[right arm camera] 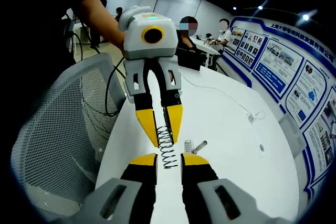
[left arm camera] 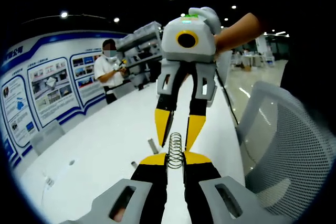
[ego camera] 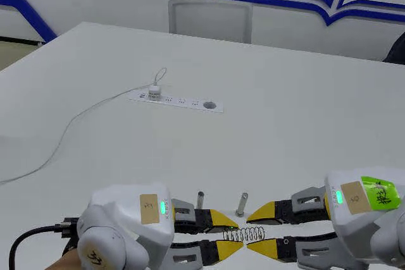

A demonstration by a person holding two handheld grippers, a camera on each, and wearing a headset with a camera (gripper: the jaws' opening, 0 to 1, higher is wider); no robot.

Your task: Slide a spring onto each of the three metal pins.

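Gripping spring [ego camera: 243, 234] in left tool [left arm camera: 176, 157]; right tool [right arm camera: 169, 157] open round other end; two pins [ego camera: 201, 199] stand just behind.

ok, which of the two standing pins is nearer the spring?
The right-hand pin, standing just behind the spring; the other pin stands further off to the left.

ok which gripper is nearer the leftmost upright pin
Left. The left gripper has its jaws lying just in front of that pin; the right gripper sits beyond the second pin.
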